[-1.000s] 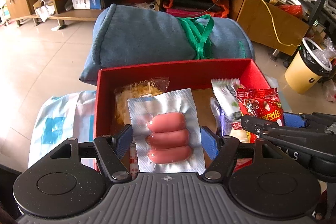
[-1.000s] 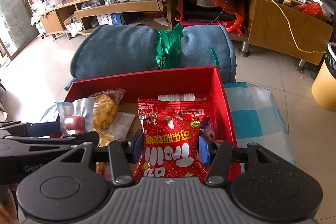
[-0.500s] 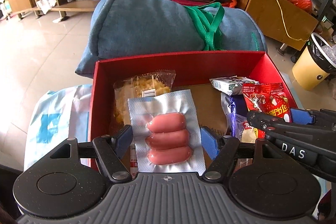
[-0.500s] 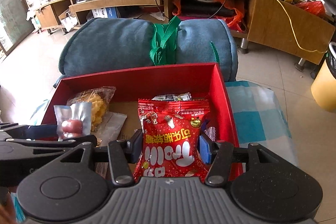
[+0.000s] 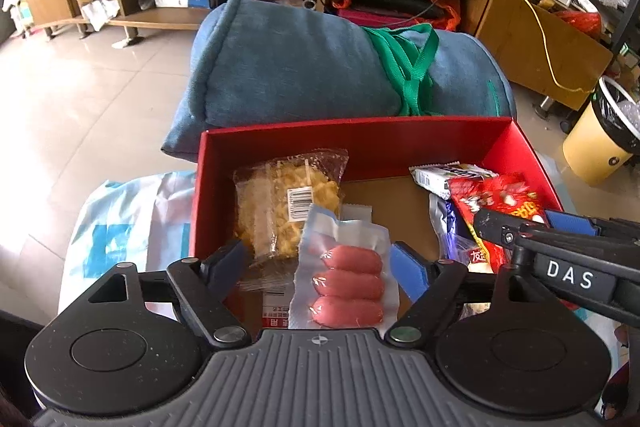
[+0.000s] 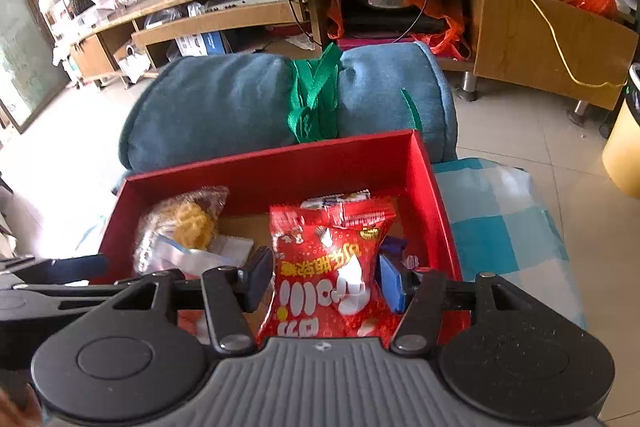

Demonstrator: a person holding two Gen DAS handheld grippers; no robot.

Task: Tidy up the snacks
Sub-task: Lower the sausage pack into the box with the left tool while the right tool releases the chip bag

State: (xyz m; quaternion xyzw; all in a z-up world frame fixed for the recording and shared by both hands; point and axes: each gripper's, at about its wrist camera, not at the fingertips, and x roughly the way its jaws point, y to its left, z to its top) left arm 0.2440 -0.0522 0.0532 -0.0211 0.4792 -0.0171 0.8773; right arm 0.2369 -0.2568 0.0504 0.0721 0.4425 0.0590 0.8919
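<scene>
We read both packets as being let go into the red box (image 5: 520, 143); left hand-held gripper (image 5: 320, 267) spreading, sausage pack (image 5: 344, 279) lying loose between; right hand-held gripper (image 6: 324, 279) opening around the red candy bag (image 6: 328, 267), which slumps inside the box.

Bare cardboard floor at the middle of the red box (image 5: 360, 135) lies free between the noodle bag (image 5: 286, 203) and the red candy bag (image 6: 332, 267); a blue bedroll (image 5: 304, 67) blocks the far side.
</scene>
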